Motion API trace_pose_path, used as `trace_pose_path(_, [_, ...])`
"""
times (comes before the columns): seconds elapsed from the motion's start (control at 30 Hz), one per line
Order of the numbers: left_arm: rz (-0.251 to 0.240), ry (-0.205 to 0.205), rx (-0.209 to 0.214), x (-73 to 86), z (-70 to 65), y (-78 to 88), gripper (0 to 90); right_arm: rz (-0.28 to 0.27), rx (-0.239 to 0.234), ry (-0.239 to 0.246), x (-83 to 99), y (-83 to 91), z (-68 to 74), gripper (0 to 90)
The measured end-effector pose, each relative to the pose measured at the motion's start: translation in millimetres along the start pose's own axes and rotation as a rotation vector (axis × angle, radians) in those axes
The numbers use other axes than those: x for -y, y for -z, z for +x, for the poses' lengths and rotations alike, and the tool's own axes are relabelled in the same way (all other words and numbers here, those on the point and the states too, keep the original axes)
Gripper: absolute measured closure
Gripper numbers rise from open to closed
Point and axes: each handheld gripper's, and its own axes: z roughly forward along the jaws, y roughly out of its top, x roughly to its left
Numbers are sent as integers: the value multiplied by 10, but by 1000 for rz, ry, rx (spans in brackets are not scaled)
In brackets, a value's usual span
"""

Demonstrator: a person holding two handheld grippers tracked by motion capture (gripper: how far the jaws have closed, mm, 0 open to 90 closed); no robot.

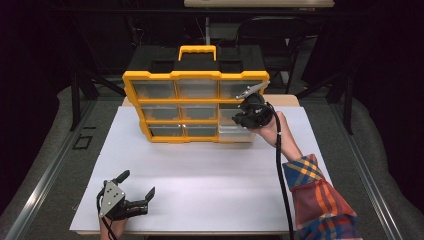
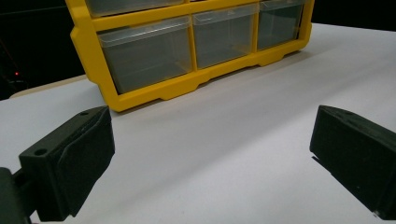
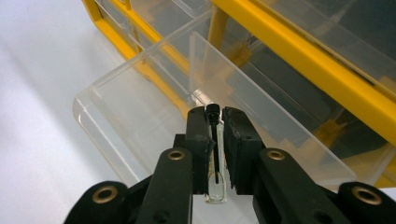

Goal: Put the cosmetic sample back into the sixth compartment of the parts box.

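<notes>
Your right hand-held gripper (image 3: 215, 140) at lower centre pinches a small glass vial (image 3: 215, 156) above the pulled-out clear drawer (image 3: 140, 100); dropping it in remains, while your left hand-held gripper (image 1: 136, 191) idles wide open

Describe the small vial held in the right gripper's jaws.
The vial is a slim clear tube, glass by the look of it, with a black cap and a thin dark stem running down inside. The right gripper pinches it between its black jaws, cap end towards the pulled-out clear drawer of the yellow organizer.
</notes>
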Motion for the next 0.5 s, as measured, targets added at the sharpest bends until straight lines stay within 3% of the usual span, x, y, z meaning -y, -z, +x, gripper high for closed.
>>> trace_pose_path(0.1, [0, -1, 1, 0, 0, 1, 0, -4, 0, -2, -3, 3, 0, 796])
trace_pose_path(0.5, [0, -1, -2, 0, 3, 11, 0, -104, 26, -63, 8, 219, -74, 411])
